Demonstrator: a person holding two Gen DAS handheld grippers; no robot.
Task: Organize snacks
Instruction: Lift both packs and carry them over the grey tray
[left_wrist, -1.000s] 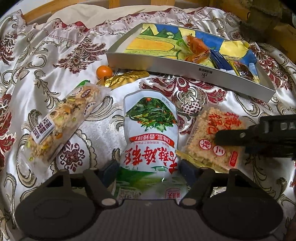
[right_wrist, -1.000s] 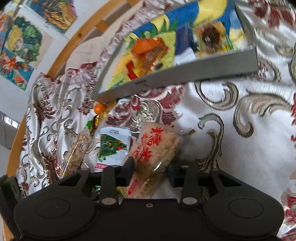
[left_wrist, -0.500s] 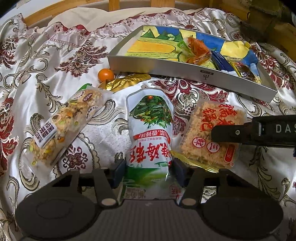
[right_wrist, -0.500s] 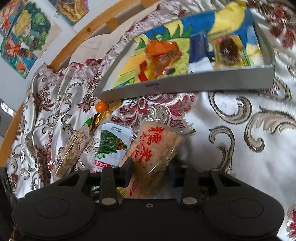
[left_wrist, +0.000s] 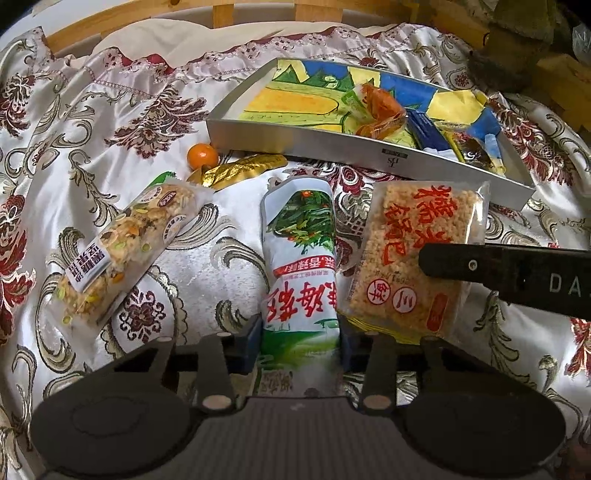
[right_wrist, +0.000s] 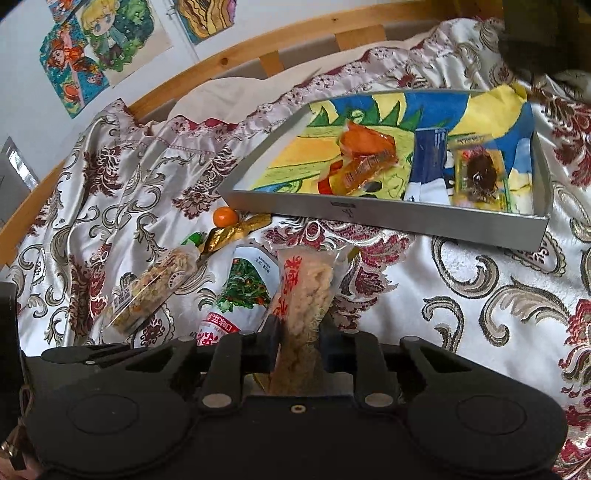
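My left gripper (left_wrist: 300, 343) is shut on the near end of a white and green seaweed pouch (left_wrist: 300, 258), which bulges between the jaws. My right gripper (right_wrist: 297, 345) is shut on a clear rice-cracker pack with red writing (right_wrist: 303, 295) and holds it on edge; in the left wrist view the pack (left_wrist: 413, 254) lies under the right gripper's finger (left_wrist: 498, 269). A silver tray (left_wrist: 369, 149) with a colourful picture floor stands behind and holds several snacks. It also shows in the right wrist view (right_wrist: 388, 216).
On the satin cloth at the left lie a nut bar (left_wrist: 125, 251), a gold wrapper (left_wrist: 240, 170) and a small orange (left_wrist: 202, 156). A wooden bed rail (right_wrist: 207, 81) runs along the back. Posters (right_wrist: 92, 48) hang on the wall.
Both grippers closed on their packs. The seaweed pouch is now squeezed narrow, and the rice-cracker pack has turned from flat to standing on edge. Both views rose and tilted level.
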